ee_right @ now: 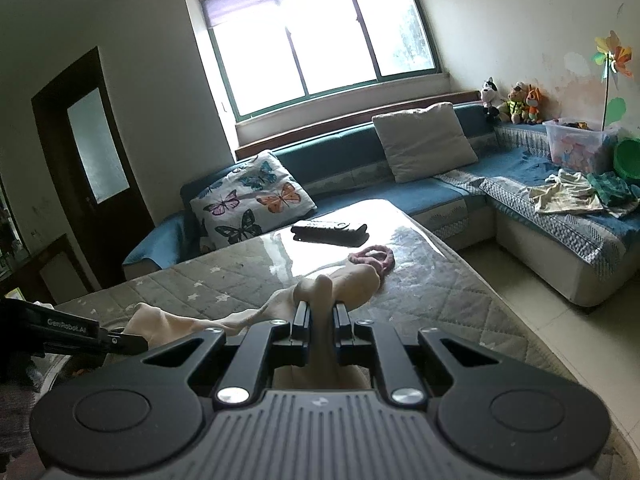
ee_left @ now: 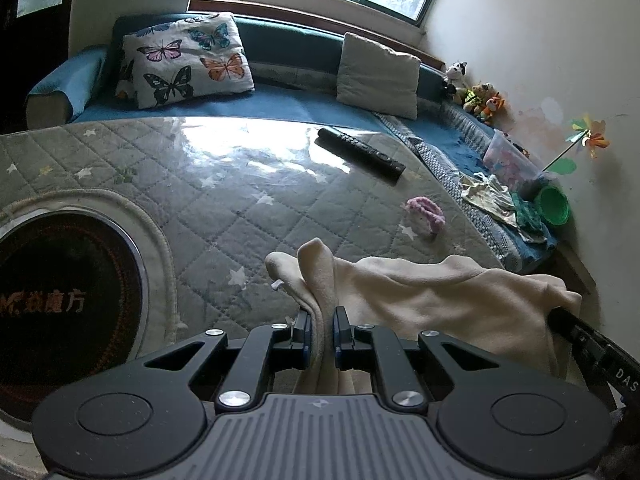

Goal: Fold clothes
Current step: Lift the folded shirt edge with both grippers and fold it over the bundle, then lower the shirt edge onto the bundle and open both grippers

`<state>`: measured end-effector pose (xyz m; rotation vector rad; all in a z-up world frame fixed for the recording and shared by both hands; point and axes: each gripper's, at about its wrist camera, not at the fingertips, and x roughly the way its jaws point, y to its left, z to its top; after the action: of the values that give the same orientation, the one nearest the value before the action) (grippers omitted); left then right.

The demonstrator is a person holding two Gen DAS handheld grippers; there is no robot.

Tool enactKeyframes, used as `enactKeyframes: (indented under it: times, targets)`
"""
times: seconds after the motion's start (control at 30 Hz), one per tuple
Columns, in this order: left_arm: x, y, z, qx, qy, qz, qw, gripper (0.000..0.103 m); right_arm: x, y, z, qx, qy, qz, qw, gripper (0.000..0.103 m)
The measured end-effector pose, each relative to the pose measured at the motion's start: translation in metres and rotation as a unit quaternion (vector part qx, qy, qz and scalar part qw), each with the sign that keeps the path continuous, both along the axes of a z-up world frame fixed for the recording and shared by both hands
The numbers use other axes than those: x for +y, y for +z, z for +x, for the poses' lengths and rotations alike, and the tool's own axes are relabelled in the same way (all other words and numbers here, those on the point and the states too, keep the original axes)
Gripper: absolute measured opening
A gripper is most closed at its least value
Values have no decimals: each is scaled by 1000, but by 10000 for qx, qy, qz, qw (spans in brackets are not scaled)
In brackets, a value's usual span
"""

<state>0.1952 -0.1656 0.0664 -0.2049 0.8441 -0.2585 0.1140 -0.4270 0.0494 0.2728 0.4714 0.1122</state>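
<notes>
A cream garment hangs stretched between both grippers just above the quilted table top. My left gripper is shut on a bunched fold of one end of it. The cloth runs to the right, where the other gripper's black body shows at the edge. In the right wrist view my right gripper is shut on the other bunched end of the cream garment, and the cloth trails left to the left gripper's black body.
A black remote control and a pink fluffy item lie on the table beyond the garment. A round induction hob is set in the table at left. A blue sofa with cushions, loose clothes, a toy box and a green bucket runs behind.
</notes>
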Motion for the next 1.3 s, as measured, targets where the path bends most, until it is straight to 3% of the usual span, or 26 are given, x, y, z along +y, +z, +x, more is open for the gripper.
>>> enactKeyframes:
  times: [0.37,0.57,0.63,0.7,0.77,0.93,1.07,1.3]
  targets:
    - [3,-22,14,303,81,108,9995,12,-2,-25,19,336,-51,-2,9994,10]
    - [6,-33,21,441,108,217,9987,17,-6,-35,29,510,-210,-192,9983,15]
    - [7,-35,21,458,132,267,9985,23,-5,-36,29,523,-169,-209,9983,15]
    - [8,-36,21,384,180,379,9984,38,-4,-36,29,537,-128,-227,9982,15]
    - [9,-35,20,289,232,477,9982,46,1,-36,27,536,-2,-264,9982,16]
    - [14,-35,16,228,311,546,9978,54,14,-39,24,587,286,-321,9973,21]
    - [9,-37,11,211,209,561,9980,61,32,-43,18,625,596,-402,9954,33]
    - [-4,-44,1,110,-11,817,9966,73,58,-59,12,692,747,-967,9901,33]
